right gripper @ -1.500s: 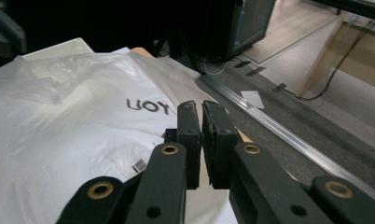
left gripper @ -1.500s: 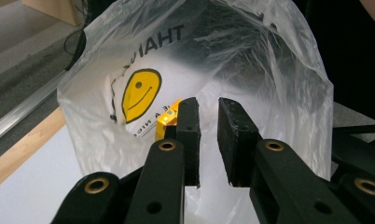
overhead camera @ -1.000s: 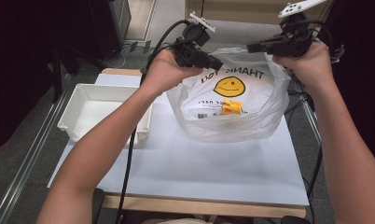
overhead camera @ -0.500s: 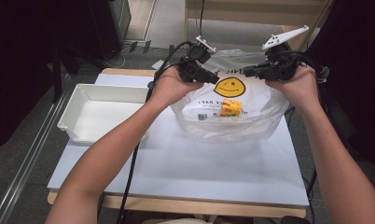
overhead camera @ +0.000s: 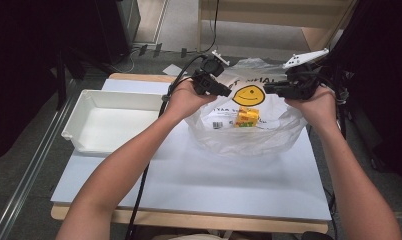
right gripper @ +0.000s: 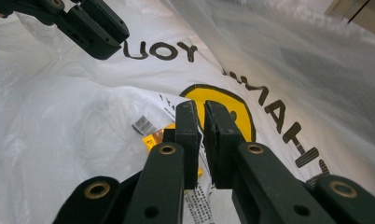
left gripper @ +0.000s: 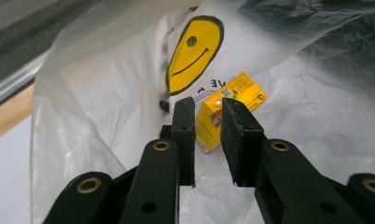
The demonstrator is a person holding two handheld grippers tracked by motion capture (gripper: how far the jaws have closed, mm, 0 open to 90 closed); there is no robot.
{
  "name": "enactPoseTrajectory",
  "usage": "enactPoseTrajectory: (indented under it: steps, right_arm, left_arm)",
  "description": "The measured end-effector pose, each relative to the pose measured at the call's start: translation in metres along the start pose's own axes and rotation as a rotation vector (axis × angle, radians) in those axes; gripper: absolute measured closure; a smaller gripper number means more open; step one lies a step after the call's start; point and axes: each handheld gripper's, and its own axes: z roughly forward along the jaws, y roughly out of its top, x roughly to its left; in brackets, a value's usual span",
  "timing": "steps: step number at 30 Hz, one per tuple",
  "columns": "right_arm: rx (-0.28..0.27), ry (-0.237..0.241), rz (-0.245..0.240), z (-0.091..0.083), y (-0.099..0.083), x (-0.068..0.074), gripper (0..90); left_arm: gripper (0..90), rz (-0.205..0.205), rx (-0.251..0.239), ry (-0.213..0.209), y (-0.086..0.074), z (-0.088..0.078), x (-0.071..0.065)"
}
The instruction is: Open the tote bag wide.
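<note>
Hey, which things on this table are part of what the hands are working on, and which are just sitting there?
In the job:
plastic bag with the smiley face
yellow carton inside it

Lying about:
white tray, left of the bag
table itself

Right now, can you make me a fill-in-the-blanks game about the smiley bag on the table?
1. The face printed on the plastic bag is coloured ____.
2. The small carton lies ____ the bag.
3. The tray beside the bag is coloured ____.
4. The left gripper has a gap between its jaws, so it is ____.

Missing words: yellow; inside; white; open
</note>
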Motion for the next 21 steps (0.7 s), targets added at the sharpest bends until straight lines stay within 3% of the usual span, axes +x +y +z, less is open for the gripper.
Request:
enactPoseTrajectory:
  steps: [4, 8, 13, 21]
  right_arm:
    - [-0.009, -0.001, 0.021, 0.006, -0.008, -0.003, 84.9]
    - [-0.026, 0.003, 0.028, 0.012, -0.017, -0.006, 84.3]
    - [-0.049, -0.002, 0.045, 0.018, -0.028, -0.007, 83.6]
    - [-0.129, -0.04, 0.136, 0.028, -0.047, -0.008, 83.6]
  left_arm:
    - [75.4, -0.029, -0.004, -0.006, -0.003, 0.007, 0.006]
    - [74.5, -0.018, 0.005, 0.007, -0.006, 0.013, 0.01]
    - [74.1, -0.041, -0.034, 0.014, -0.01, 0.018, 0.013]
    - [76.8, -0.076, -0.047, 0.052, -0.024, 0.034, 0.015]
